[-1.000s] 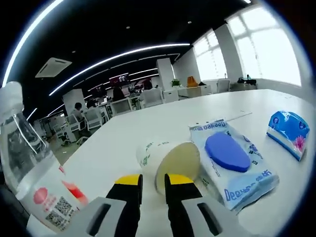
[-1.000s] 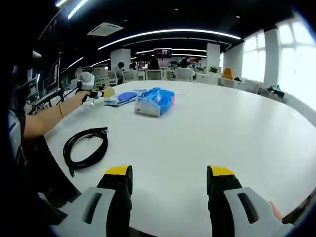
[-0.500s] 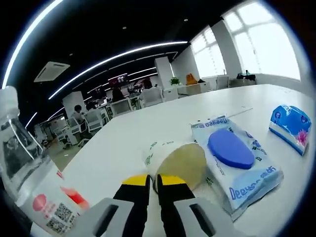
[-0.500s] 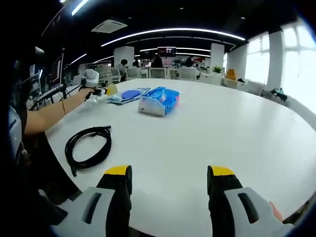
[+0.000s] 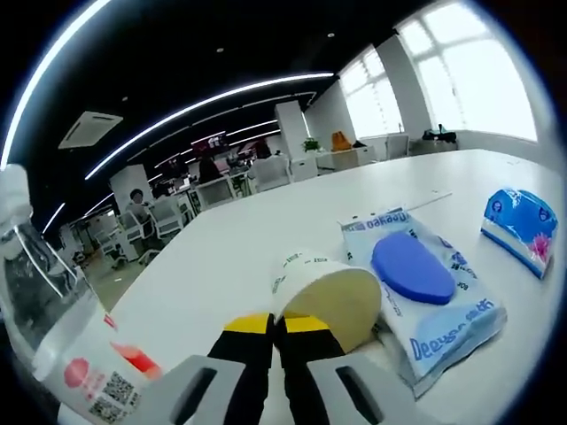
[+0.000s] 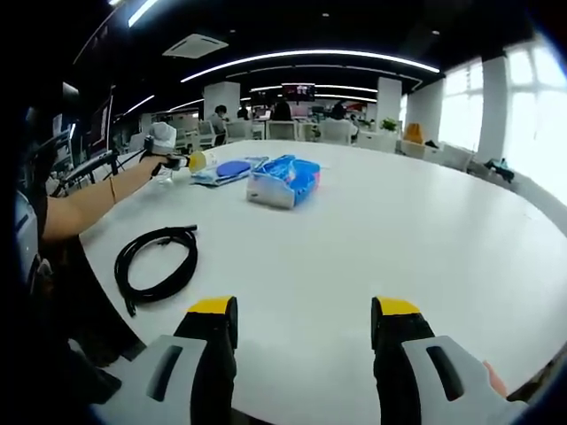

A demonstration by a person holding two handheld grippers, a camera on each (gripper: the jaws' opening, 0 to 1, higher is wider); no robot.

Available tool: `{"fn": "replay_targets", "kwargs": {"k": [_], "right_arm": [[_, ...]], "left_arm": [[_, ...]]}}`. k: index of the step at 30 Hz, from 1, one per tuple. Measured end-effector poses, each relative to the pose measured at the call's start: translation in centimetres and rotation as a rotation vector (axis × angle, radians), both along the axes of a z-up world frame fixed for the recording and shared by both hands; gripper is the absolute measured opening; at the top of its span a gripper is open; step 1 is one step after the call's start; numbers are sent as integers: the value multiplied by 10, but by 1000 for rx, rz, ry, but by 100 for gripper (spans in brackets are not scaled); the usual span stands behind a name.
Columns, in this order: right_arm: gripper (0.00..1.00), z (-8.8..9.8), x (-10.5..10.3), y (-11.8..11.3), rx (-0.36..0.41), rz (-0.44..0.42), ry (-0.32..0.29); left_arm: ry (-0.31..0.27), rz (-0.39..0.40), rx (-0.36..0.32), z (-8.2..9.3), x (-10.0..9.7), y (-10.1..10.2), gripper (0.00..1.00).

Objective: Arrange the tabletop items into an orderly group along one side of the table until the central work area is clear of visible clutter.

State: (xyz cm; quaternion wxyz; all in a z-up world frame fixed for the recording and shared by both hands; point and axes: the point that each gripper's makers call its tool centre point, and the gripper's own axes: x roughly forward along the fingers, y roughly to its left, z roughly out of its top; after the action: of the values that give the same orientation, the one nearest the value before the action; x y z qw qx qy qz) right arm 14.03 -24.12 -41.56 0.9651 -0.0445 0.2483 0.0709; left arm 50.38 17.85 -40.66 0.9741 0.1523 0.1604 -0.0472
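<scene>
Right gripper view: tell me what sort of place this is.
Most likely an open-plan office. A large white table stands in front, rows of desks and office chairs fill the background with people seated there, long ceiling light strips run overhead, and big windows line one side.

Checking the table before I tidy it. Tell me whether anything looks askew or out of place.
The paper cup is not upright: it lies tipped, its open mouth facing the camera, its rim pinched by the left gripper, beside the wet wipes pack. Nothing looks spilled. The black cable lies coiled apart from the other items, nearer the right gripper.
</scene>
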Motion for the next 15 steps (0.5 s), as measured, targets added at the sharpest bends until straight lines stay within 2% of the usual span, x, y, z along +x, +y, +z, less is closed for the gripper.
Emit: {"fn": "replay_targets", "kwargs": {"k": [15], "right_arm": [[58, 1, -2, 2, 8, 5, -10]], "left_arm": [[17, -16, 6, 2, -6, -2, 1]]}}
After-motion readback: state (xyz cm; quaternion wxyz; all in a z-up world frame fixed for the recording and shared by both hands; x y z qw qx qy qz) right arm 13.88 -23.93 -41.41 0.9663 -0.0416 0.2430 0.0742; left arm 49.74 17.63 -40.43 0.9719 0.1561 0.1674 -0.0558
